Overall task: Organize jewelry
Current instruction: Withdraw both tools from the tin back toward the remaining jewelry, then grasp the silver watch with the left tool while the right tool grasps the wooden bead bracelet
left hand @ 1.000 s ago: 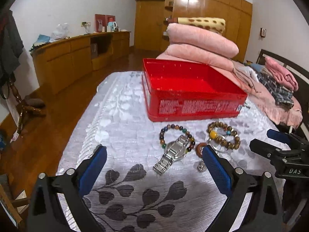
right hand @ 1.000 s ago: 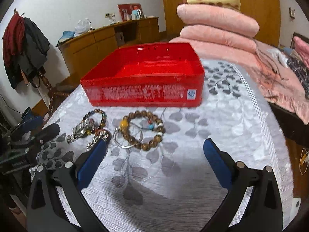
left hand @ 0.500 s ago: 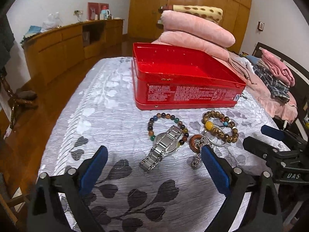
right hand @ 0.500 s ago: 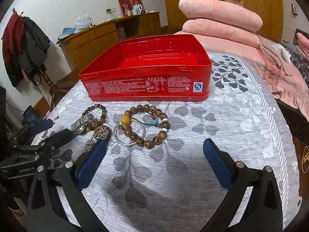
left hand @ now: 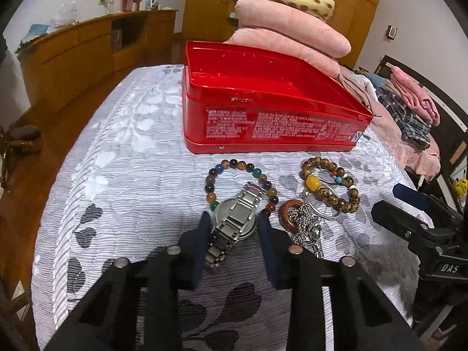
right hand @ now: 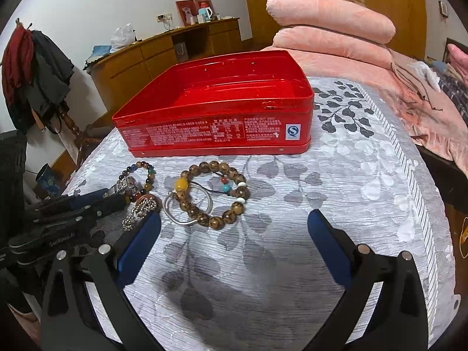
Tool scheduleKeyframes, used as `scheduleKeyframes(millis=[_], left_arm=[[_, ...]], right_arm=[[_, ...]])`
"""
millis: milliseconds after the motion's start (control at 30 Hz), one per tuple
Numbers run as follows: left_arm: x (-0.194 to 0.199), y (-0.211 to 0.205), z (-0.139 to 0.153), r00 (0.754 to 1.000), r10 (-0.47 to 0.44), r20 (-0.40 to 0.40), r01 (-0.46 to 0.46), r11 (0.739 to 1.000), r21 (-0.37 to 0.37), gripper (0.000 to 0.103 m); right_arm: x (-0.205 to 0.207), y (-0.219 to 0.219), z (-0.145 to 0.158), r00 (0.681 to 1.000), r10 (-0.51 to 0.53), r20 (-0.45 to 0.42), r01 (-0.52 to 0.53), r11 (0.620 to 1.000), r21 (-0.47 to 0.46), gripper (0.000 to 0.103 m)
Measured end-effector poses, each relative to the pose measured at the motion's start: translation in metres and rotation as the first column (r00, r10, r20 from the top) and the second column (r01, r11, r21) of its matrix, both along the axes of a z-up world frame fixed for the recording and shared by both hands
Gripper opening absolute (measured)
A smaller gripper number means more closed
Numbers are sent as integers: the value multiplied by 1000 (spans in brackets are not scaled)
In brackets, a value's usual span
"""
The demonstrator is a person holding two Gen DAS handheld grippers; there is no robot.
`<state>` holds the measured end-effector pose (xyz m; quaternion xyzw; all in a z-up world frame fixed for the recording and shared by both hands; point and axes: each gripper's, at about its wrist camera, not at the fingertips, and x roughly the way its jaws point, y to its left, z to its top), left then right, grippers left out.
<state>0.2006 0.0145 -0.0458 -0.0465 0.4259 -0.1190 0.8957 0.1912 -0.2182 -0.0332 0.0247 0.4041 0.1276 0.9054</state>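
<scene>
Bedspread [right hand: 292,204] bears watch [left hand: 234,219], left gripper [left hand: 234,228] closing around it; right gripper [right hand: 234,228] apart.

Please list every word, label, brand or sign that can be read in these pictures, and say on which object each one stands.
"DAS": on the right hand-held gripper, seen from the left wrist.
"S" in a blue-and-white square mark: on the front wall of the red tin box.
White printed text on the same wall: too small to read.
Lettering on the left hand-held gripper: blurred, not readable.
</scene>
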Motion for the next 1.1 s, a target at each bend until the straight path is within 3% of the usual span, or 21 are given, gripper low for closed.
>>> scheduleKeyframes(millis=[233,433,533,667,833,933,1100], left_arm=[[-9,1,5,1000,13,16,-13,1000,5,31],[-23,15,5,994,107,15,-106,994,-7,31],[-21,17,4,993,117,9,-117,993,-12,32],[-16,15,1,993,114,-2,-115,993,-23,39],[-11,14,0,994,107,-10,-107,994,-33,39],[-11,13,0,994,108,-8,-108,994,-20,32],[-10,9,0,995,100,-5,-100,995,-18,31]], right_arm=[[-3,-2,0,1000,-3,0,3,1000,2,97],[-4,0,-2,1000,9,-7,-9,1000,2,95],[3,1,-7,999,25,-45,-24,999,33,76],[9,1,-12,997,22,-73,-18,999,46,69],[16,3,-12,997,26,-79,-21,998,55,58],[24,4,-13,996,19,-91,-14,998,59,52],[35,4,-20,993,-2,-118,7,999,47,37]])
